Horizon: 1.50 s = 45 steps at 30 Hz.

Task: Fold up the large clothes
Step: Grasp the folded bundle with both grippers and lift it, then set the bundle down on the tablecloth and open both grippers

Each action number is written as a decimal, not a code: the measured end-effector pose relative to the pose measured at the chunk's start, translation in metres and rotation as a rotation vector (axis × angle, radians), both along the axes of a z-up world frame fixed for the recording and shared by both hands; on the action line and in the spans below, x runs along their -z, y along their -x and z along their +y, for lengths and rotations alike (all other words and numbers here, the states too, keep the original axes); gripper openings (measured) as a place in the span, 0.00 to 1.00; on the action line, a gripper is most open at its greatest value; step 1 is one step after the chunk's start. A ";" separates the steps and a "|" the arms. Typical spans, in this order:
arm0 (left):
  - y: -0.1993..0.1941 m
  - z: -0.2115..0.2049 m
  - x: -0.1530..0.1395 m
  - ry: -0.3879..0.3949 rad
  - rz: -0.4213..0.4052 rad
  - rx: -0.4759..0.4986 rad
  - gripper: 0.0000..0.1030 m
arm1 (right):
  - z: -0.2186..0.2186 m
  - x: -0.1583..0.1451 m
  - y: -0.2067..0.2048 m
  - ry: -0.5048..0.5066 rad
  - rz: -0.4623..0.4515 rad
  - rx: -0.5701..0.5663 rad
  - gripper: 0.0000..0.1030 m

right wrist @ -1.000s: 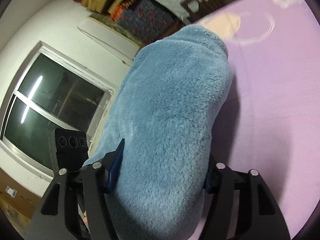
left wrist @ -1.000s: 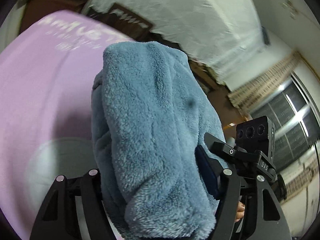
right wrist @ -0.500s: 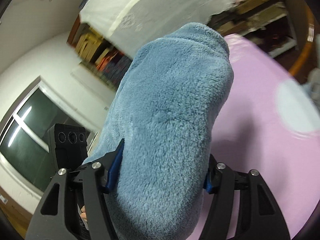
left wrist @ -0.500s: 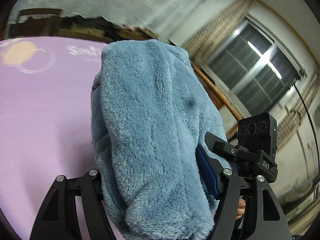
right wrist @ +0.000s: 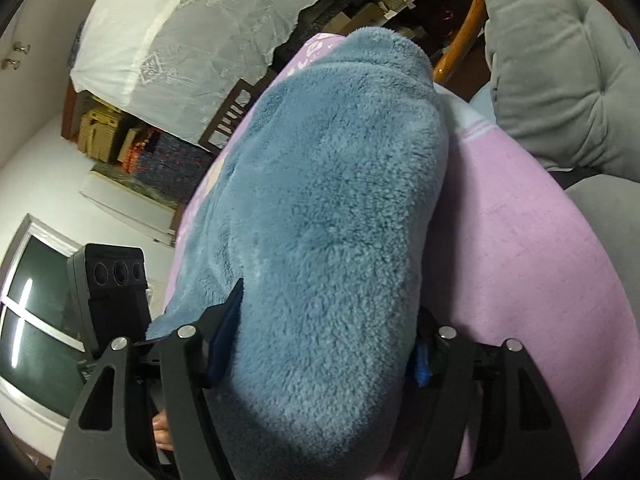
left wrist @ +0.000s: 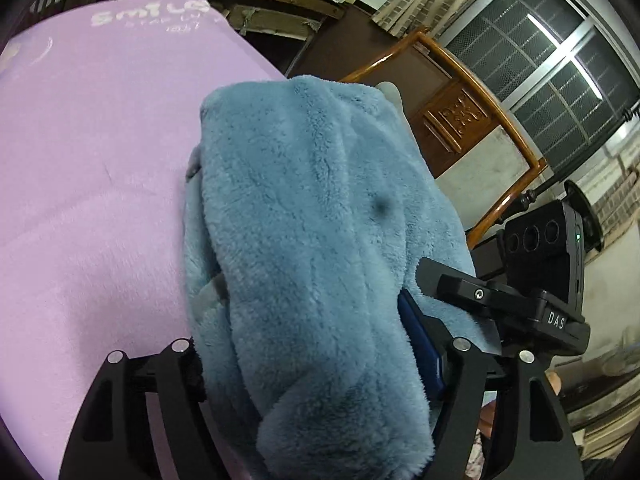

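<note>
Lilac fleecy bedcover (left wrist: 100,184), plush blue garment (left wrist: 312,240) bundled thick, both jaws clamped on it, lately widening

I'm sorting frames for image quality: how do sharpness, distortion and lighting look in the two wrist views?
Left wrist view: sharp blue fleece garment pile, fisheye bending of the window bars, bright streaks on its glass, black corners. Right wrist view: equally crisp fleece, a soft shadow on the pink bedcover beside the garment, a light streak on the dark window.
</note>
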State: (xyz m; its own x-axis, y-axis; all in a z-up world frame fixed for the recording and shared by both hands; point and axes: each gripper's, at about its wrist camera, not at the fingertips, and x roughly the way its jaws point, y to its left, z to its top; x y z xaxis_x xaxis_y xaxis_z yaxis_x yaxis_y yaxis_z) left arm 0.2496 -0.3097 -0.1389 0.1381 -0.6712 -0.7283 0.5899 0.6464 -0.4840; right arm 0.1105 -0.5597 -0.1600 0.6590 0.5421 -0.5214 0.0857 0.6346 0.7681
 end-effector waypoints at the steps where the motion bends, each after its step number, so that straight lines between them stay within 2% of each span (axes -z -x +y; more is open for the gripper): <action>1: 0.000 0.000 -0.001 -0.003 0.001 -0.004 0.76 | -0.001 0.000 0.001 0.005 -0.002 -0.002 0.64; 3: -0.002 0.001 0.003 -0.009 0.012 -0.017 0.84 | 0.002 -0.002 -0.005 0.035 -0.006 0.005 0.66; 5: 0.001 -0.004 -0.004 -0.017 0.011 -0.029 0.86 | 0.011 -0.011 -0.007 0.075 -0.007 0.015 0.69; 7: 0.001 -0.004 -0.009 -0.039 -0.016 -0.047 0.86 | 0.021 -0.022 -0.007 0.118 0.002 0.050 0.79; 10: 0.022 0.001 -0.029 -0.116 -0.143 -0.087 0.86 | 0.021 -0.038 0.017 0.193 -0.021 0.141 0.82; 15: 0.068 0.007 -0.052 -0.214 -0.333 -0.140 0.89 | 0.025 -0.053 0.059 0.195 -0.029 0.208 0.84; 17: 0.096 0.013 -0.062 -0.236 -0.414 -0.159 0.92 | 0.034 -0.065 0.074 0.216 -0.033 0.218 0.85; 21: 0.143 0.028 -0.083 -0.226 -0.511 -0.196 0.96 | 0.061 -0.091 0.115 0.337 -0.071 0.220 0.90; 27: 0.206 0.056 -0.112 -0.172 -0.596 -0.230 0.96 | 0.127 -0.136 0.187 0.552 -0.231 0.181 0.93; 30: 0.233 0.071 -0.123 -0.154 -0.627 -0.254 0.96 | 0.144 -0.152 0.215 0.622 -0.291 0.201 0.94; 33: 0.247 0.078 -0.129 -0.150 -0.640 -0.283 0.96 | 0.151 -0.158 0.236 0.645 -0.319 0.215 0.95; 39: 0.252 0.081 -0.129 -0.177 -0.693 -0.303 0.96 | 0.157 -0.160 0.238 0.645 -0.340 0.193 0.95; 42: 0.244 0.080 -0.122 -0.187 -0.672 -0.304 0.96 | 0.158 -0.156 0.231 0.672 -0.331 0.205 0.95; 45: 0.233 0.078 -0.114 -0.193 -0.637 -0.300 0.96 | 0.152 -0.147 0.219 0.651 -0.302 0.213 0.95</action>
State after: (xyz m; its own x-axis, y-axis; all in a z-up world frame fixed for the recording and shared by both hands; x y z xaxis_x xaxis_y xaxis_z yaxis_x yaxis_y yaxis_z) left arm 0.0167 -0.2320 -0.0253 0.7324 -0.4056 -0.5468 0.5029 0.8637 0.0328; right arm -0.1081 -0.4081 -0.0134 0.8805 0.0301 -0.4730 0.1029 0.9620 0.2528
